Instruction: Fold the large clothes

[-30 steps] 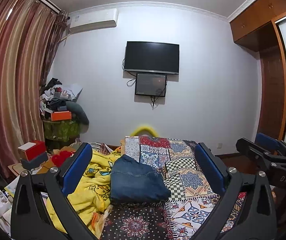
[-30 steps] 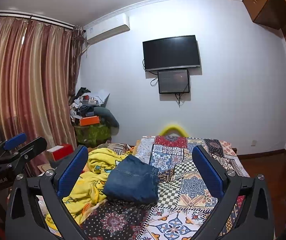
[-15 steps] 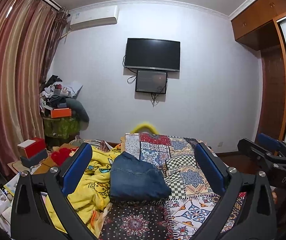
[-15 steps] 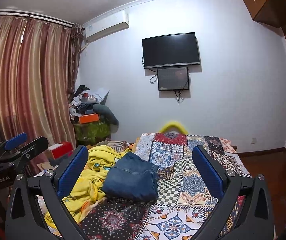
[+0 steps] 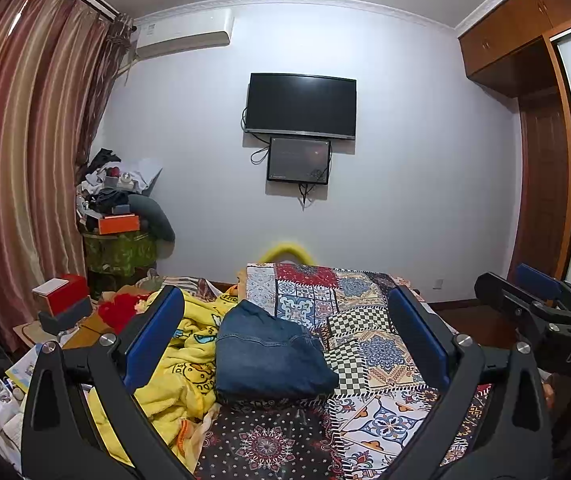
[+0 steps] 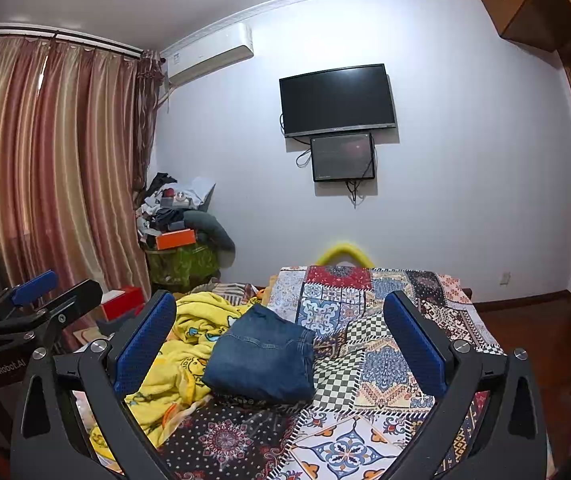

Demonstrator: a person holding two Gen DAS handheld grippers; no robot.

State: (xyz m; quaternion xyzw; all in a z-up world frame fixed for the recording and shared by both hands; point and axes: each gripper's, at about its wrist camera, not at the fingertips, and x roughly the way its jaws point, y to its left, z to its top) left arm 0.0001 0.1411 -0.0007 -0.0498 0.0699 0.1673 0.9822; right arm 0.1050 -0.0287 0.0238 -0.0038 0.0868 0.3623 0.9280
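Folded blue jeans (image 5: 269,356) lie in a compact stack on the patchwork bedspread (image 5: 369,344), next to a crumpled yellow blanket (image 5: 173,364). In the right wrist view the jeans (image 6: 263,356) lie between the fingers in the picture, well beyond them. My left gripper (image 5: 285,340) is open and empty, held above the near end of the bed. My right gripper (image 6: 279,340) is open and empty too. Each gripper shows at the other view's edge: the right one (image 5: 541,312) and the left one (image 6: 33,308).
A cluttered side stand (image 5: 119,240) with an orange box stands by the striped curtains (image 5: 17,160). A red box (image 5: 61,298) and small items lie left of the bed. A TV (image 5: 300,106) hangs on the far wall. A wooden wardrobe (image 5: 545,160) is at the right.
Both cameras have tilted or drawn back slightly, so the bed and jeans sit a little lower in view. The jeans have not moved. Both grippers stay open.
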